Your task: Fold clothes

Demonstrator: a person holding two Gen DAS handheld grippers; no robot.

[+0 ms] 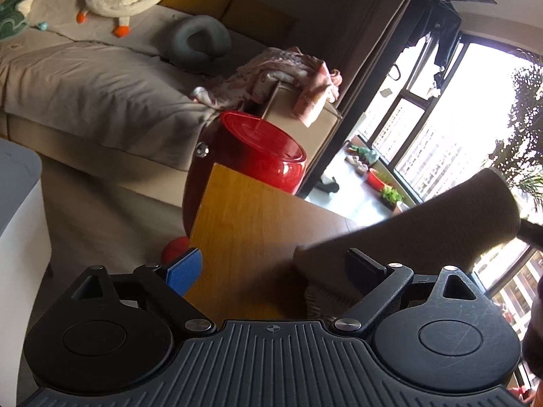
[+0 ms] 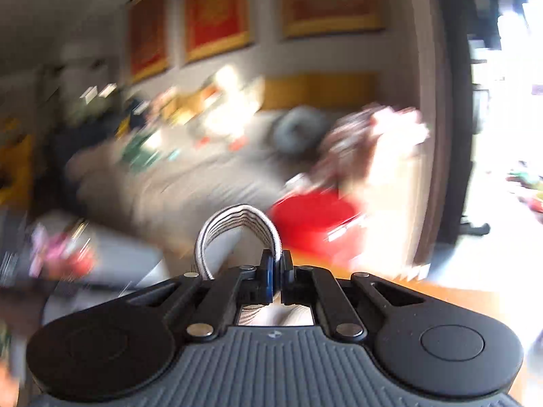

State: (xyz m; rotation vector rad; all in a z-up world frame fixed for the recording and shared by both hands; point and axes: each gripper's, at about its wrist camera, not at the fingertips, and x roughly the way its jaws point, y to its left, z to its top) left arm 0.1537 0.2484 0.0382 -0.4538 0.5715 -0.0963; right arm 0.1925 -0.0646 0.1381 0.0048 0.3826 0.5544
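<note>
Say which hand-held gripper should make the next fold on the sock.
Right, probably. The right hand-held gripper is shut on the sock's striped cuff, so it can carry that end over. The left hand-held gripper is open and holds nothing, with the brown sock lifted past its right finger above the table.

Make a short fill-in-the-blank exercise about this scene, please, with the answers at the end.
1. The right gripper is shut on a striped ____ band of the garment.
2. The left gripper is ____, with nothing pressed between its pads.
3. Beyond the wooden table stands a round ____ container.
4. A grey neck pillow lies on the ____.

Answers: ribbed; open; red; sofa
</note>
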